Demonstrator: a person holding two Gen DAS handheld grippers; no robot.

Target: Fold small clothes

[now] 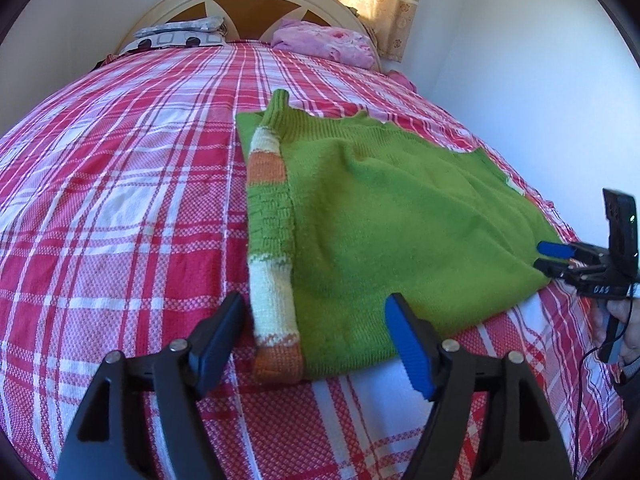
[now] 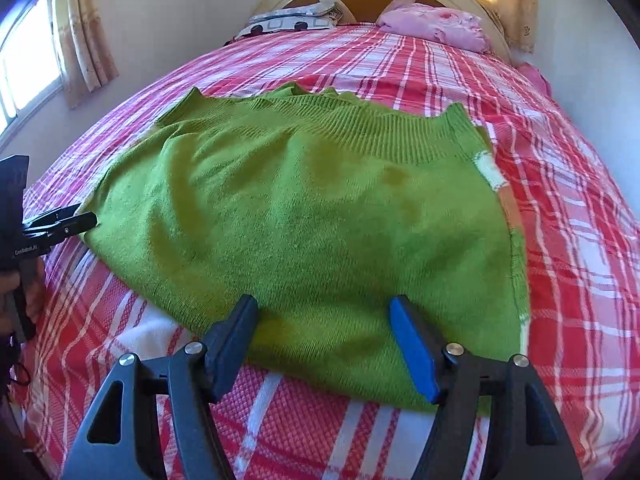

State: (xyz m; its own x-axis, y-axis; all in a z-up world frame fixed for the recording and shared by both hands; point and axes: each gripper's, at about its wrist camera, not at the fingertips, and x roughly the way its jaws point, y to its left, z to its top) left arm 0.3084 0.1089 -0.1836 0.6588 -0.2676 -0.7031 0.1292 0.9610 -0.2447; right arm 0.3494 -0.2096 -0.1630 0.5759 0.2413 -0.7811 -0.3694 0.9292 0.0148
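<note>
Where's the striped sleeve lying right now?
In the left wrist view, the striped sleeve lies folded along the green sweater's left edge, cuff between the open left gripper fingers.

A: Setting? A home bedroom.
B: Evidence: bed under a red-and-white plaid cover (image 1: 120,184), arched headboard (image 1: 256,4), 2 pillows, patterned (image 1: 180,34) and pink (image 1: 324,42); yellow curtains (image 2: 80,36) beside a sunlit window (image 2: 28,60).

White lettering reading "GenRobot.AI" stands on the black body of the left gripper (image 2: 86,218), at nine o'clock in the right wrist view. In the left wrist view, the right gripper (image 1: 550,256) at three o'clock bears white characters too blurred to read.
</note>
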